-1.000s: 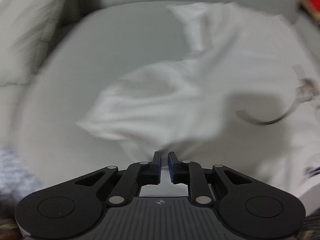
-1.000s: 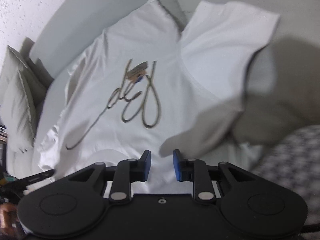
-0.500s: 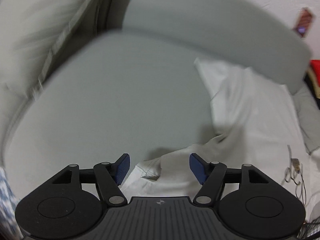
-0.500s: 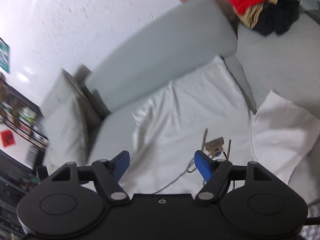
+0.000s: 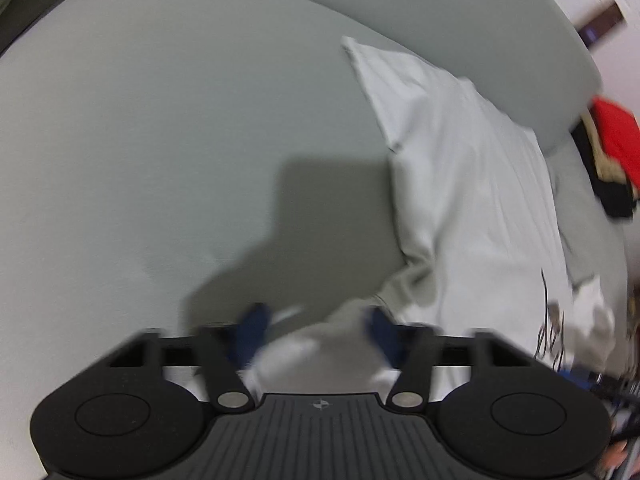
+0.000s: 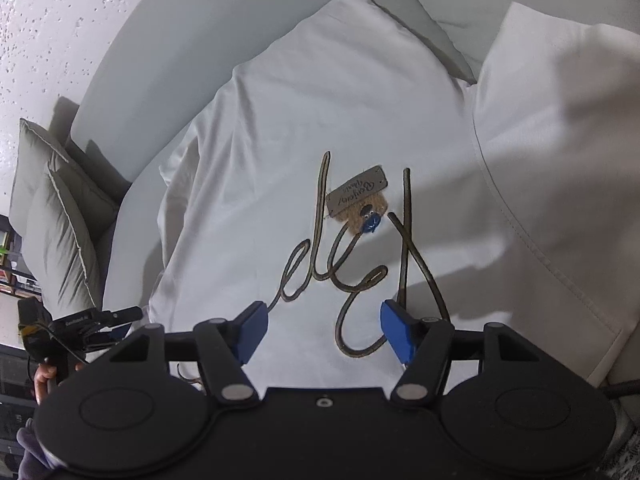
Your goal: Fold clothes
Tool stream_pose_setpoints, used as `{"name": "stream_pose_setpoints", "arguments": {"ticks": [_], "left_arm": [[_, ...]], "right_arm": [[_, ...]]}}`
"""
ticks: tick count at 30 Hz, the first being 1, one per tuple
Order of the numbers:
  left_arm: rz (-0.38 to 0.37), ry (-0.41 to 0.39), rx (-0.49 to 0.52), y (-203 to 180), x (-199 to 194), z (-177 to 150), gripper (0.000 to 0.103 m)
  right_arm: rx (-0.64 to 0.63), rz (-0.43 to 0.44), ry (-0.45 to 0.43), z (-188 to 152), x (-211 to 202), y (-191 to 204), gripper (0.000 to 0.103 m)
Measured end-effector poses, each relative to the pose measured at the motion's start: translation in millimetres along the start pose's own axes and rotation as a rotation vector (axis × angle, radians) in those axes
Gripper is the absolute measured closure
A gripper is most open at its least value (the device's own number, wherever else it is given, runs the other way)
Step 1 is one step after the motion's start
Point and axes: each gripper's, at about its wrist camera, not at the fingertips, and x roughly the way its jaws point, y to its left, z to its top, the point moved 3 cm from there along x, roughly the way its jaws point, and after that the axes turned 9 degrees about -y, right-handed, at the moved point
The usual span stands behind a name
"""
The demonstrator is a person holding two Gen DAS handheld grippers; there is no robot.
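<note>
A white T-shirt [image 6: 320, 140] with gold script lettering and a small patch tag [image 6: 358, 194] lies spread on the grey sofa seat [image 5: 160, 140]. My right gripper [image 6: 322, 332] hovers over the lower part of the lettering. Its jaws stand wide and are closing a little, with nothing pinched between them. In the blurred left wrist view the shirt [image 5: 460, 168] runs up the right side. My left gripper [image 5: 316, 332] is at the shirt's near left edge. Its jaws are closing, still apart, around a bunched bit of white cloth.
The grey backrest [image 5: 400, 8] curves behind the seat. A red and black clothes pile [image 5: 612, 140] sits at the far right. Grey cushions [image 6: 60, 208] lean at the left. A second white cloth with a stitched hem [image 6: 560, 120] lies right of the shirt. A hand [image 6: 44, 380] shows at lower left.
The left gripper went from shut to wide and moved to the shirt's left edge, with cloth now between its jaws. The right gripper opened, swung up toward the wall, then came back over the lettering.
</note>
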Motion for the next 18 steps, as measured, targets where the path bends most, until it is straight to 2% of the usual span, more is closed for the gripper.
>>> {"name": "stream_pose_setpoints", "arguments": {"ticks": [1,2,6,7,8,9,10,12,14,17,18], "left_arm": [[0.008,-0.015,0.047,-7.0,-0.9,-6.4,0.098],[0.03,-0.056,0.123,-18.5,-6.7,-15.1,0.1],[0.276,-0.369,0.503,-76.9,-52.4,-65.2,0.1],[0.301,-0.403,0.611,-93.1,-61.5,-83.3,0.1],[0.319,-0.426,0.721,-109.4,-69.8,-102.0,0.099],[0.328,-0.392,0.825,-122.5,-69.5,-122.3,0.086],[0.335,-0.347,0.926,-135.0,-67.5,-142.8,0.079],[0.337,-0.299,1.047,-144.5,-67.4,-171.2,0.076],[0.26,-0.335,0.897,-128.9,-90.5,-160.1,0.072],[0.135,-0.391,0.641,-103.3,-128.0,-139.0,0.058],[0.09,-0.425,0.511,-86.6,-143.2,-127.1,0.052]], "right_arm": [[-0.004,-0.001,0.0,-0.2,-0.2,0.7,0.042],[-0.003,-0.002,0.001,0.9,0.3,0.5,0.042],[0.01,0.008,-0.001,3.6,0.4,-2.2,0.042],[0.012,0.011,-0.002,4.0,0.5,-2.6,0.042],[0.015,0.013,-0.002,4.3,0.6,-2.9,0.042],[0.017,0.016,-0.002,4.6,0.7,-3.2,0.042],[0.02,0.019,-0.003,4.9,0.8,-3.5,0.042],[0.031,0.021,0.001,6.4,1.5,-4.2,0.041],[0.048,0.026,0.004,8.0,1.0,-5.6,0.041],[0.06,0.037,0.008,8.1,0.9,-6.5,0.041],[0.062,0.04,0.009,8.3,0.7,-6.8,0.041]]}}
